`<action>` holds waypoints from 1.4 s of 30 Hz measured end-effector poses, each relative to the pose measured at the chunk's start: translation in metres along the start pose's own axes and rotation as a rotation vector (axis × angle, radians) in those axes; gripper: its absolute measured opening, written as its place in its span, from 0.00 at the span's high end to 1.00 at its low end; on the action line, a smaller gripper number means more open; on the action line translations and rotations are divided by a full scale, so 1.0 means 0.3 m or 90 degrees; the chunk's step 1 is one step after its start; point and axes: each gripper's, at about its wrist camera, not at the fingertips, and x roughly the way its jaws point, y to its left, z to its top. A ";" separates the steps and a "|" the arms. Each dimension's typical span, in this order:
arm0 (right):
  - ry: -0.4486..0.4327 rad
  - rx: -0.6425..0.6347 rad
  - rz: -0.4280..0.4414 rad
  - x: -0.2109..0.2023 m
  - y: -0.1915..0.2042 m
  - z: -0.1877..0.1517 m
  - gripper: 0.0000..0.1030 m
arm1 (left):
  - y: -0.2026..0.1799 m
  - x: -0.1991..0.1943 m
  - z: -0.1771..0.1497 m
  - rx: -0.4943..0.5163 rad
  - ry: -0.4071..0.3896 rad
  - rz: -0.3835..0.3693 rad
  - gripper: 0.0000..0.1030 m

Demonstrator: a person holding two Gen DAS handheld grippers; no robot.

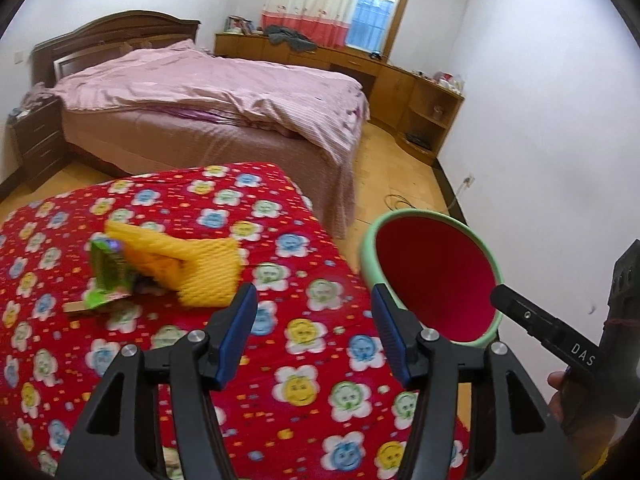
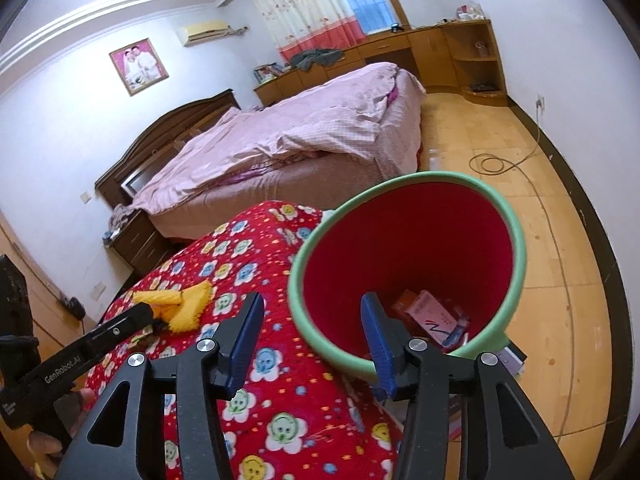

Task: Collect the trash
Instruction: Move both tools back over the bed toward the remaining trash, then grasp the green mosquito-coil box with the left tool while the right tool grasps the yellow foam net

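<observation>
A foam net (image 1: 188,270) lies on the counter (image 1: 304,364), with a snack wrapper (image 1: 107,276) touching its left side. The bin (image 2: 408,260) stands on the floor just right of the counter. A box (image 2: 434,316) lies in the bin. The bed (image 1: 208,108) is behind the counter. A long desk (image 1: 384,76) stands behind the bed.
</observation>
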 end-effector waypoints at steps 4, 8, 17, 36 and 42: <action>0.007 -0.017 0.010 0.016 0.053 -0.002 0.42 | 0.079 -0.035 0.001 -0.022 -0.009 0.029 0.42; 0.018 -0.039 0.021 0.049 0.114 -0.005 0.42 | 0.165 -0.047 0.004 -0.041 -0.007 0.065 0.42; 0.048 -0.076 0.044 0.160 0.239 -0.018 0.41 | 0.383 -0.022 -0.007 -0.081 0.016 0.144 0.41; 0.114 -0.094 0.029 0.370 0.305 -0.050 0.41 | 0.527 0.235 -0.009 -0.049 0.096 0.167 0.21; 0.127 -0.106 0.035 0.417 0.330 -0.051 0.41 | 0.546 0.264 0.003 -0.053 0.094 0.180 0.21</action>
